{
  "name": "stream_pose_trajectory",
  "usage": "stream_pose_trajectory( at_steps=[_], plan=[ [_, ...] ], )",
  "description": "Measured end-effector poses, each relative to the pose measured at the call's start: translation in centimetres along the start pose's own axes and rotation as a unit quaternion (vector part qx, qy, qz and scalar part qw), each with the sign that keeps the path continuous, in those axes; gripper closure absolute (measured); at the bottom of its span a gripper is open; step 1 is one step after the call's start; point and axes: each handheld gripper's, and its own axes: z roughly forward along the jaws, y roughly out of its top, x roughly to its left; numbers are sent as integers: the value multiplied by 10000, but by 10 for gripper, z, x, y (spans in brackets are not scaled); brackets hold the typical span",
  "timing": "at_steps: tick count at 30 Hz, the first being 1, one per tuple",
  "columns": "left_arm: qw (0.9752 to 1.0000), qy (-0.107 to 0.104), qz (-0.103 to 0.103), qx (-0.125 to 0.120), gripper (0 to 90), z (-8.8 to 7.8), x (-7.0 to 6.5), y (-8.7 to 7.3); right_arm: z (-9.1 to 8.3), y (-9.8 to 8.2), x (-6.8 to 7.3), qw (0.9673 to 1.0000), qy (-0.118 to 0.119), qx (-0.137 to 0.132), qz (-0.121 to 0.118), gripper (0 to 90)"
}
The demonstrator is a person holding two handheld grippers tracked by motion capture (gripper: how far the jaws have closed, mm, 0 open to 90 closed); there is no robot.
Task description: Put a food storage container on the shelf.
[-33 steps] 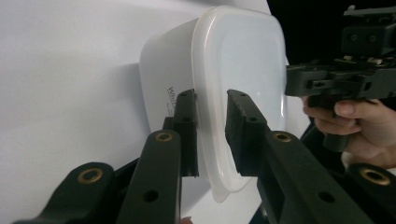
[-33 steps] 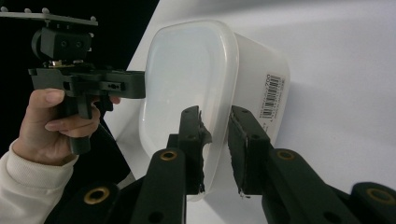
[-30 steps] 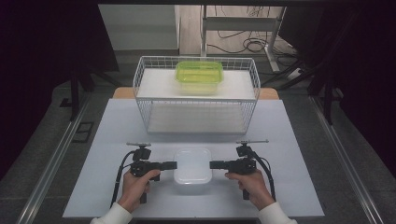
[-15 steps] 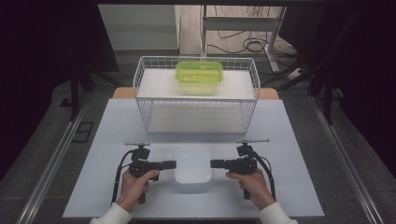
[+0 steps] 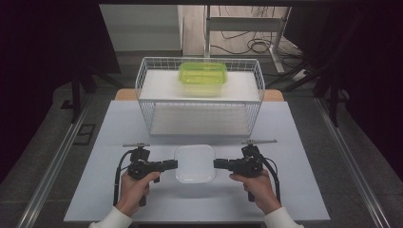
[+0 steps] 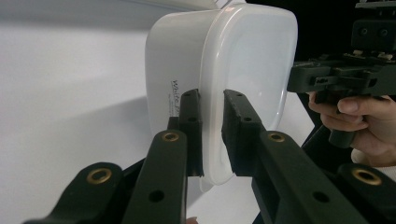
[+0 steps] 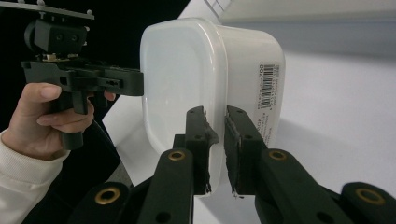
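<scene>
Grip stage of a two-handed lift. Lower centre of the high view: a white lidded container (image 5: 195, 163) sits on the white table (image 5: 95, 142), flanked by both grippers, with a wire basket (image 5: 199, 102) in the upper middle of the frame holding a green container (image 5: 203, 78).

Left of the container, the left gripper (image 5: 175, 164) points level toward the frame's centre; in the left gripper view its jaws are clamped on the container's lid rim (image 6: 212, 135), one pad on either side of the lip. The left hand (image 5: 135, 187) holds its handle from below, forearm entering from the bottom edge.

Right of the container, the right gripper (image 5: 216, 164) mirrors this pose; in the right gripper view its jaws pinch the opposite rim (image 7: 215, 140). The right hand (image 5: 256, 187) supports it likewise.

Judged step: both holds are set, container not yet raised. The next move likely calls for an even lift with both hands, keeping the box level so that neither rim slips from the pads, then carriage toward the basket, if that is the goal.
</scene>
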Motion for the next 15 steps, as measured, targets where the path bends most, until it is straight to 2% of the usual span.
stream_pose_trajectory(
  at_steps=[4, 15],
  plan=[
    [9999, 49, 131, -29, 781, -3, -4, 3, -3, 3, 5, 9999, -1, -56, -117, 793],
    [9997, 92, 233, -73, 780, -7, -9, 6, -6, 7, 12, 9996, -31, -104, -275, 794]
  ],
)
